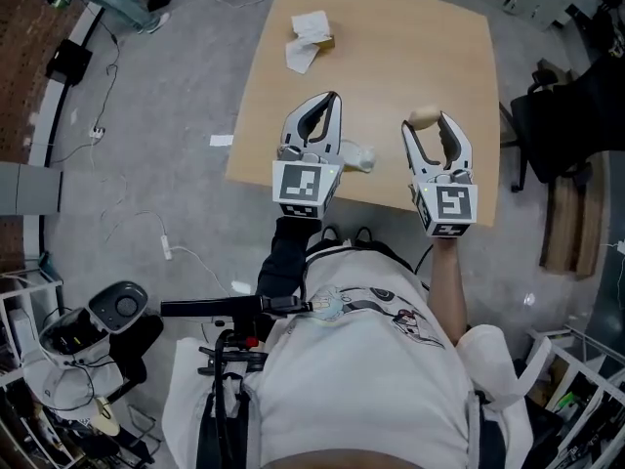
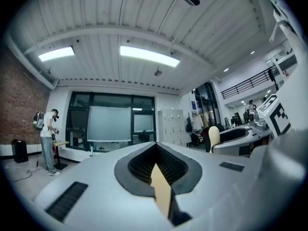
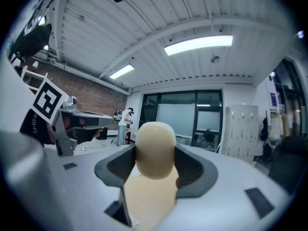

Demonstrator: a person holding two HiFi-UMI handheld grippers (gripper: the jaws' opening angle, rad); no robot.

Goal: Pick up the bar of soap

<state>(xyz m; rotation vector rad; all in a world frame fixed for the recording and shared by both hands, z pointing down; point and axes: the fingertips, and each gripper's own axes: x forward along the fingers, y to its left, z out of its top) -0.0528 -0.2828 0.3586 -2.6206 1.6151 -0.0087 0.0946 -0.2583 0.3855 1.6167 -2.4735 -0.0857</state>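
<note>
A cream, rounded bar of soap [image 1: 425,116] sits between the tips of my right gripper [image 1: 427,122], which is shut on it above the right part of the wooden table [image 1: 391,57]. In the right gripper view the soap [image 3: 155,143] bulges out between the dark pads of the right gripper [image 3: 155,152]. My left gripper [image 1: 330,100] hovers over the table's front middle, its jaws together with nothing in them. In the left gripper view the left gripper [image 2: 156,147] has its pads meeting at the tip, and only the room beyond is visible.
Crumpled white paper with a small tan box [image 1: 311,37] lies at the table's far left. A small whitish item [image 1: 359,158] rests near the front edge between the grippers. A dark chair [image 1: 566,115] stands right of the table. Cables [image 1: 107,86] trail over the grey floor at left.
</note>
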